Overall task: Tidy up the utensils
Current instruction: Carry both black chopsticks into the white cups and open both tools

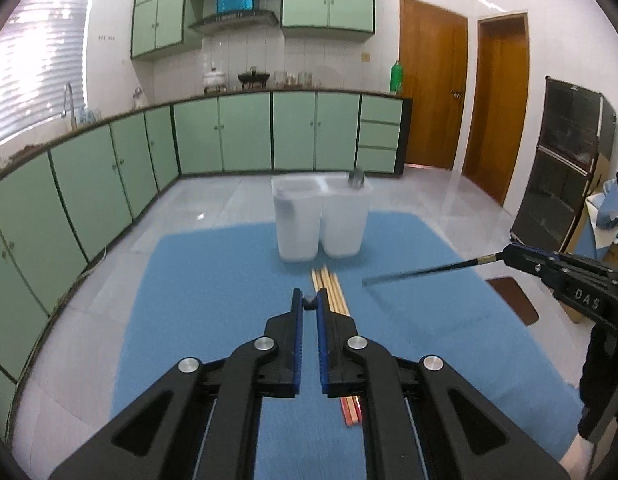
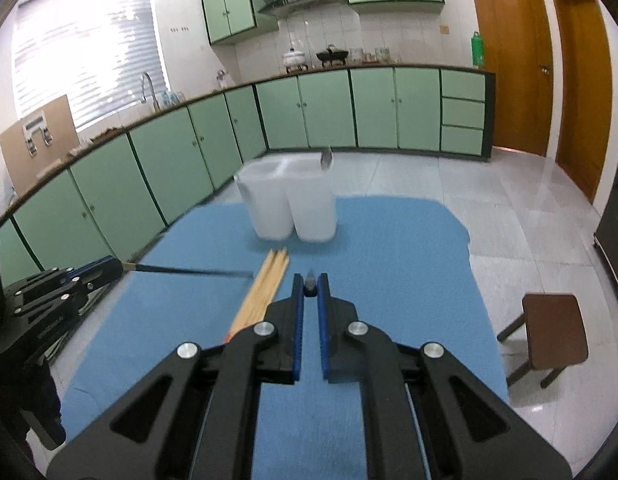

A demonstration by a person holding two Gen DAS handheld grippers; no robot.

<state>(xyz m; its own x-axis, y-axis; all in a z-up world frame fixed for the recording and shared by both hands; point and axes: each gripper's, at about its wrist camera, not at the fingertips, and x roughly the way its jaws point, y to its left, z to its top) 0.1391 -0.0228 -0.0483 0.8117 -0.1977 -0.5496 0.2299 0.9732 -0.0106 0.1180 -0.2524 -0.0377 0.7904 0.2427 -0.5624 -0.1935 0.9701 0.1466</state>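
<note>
Two white tubs stand side by side at the far end of the blue mat [image 1: 213, 280]: the left tub [image 1: 299, 220] and the right tub [image 1: 345, 216], which holds a dark utensil [image 1: 356, 179]. Wooden chopsticks [image 1: 329, 288] lie on the mat in front of them. My left gripper [image 1: 309, 303] is shut on a dark thin utensil, seen end-on; in the right wrist view [image 2: 89, 276] that utensil is a long dark stick [image 2: 193, 271]. My right gripper [image 2: 310, 286] is shut on a similar dark stick [image 1: 425, 273], held above the mat.
The mat covers a table over a tiled floor. A brown stool [image 2: 553, 328] stands to the right of the table. Green cabinets [image 1: 245, 132] line the far wall, wooden doors [image 1: 433, 92] at the right, a dark cabinet [image 1: 561, 168] beside them.
</note>
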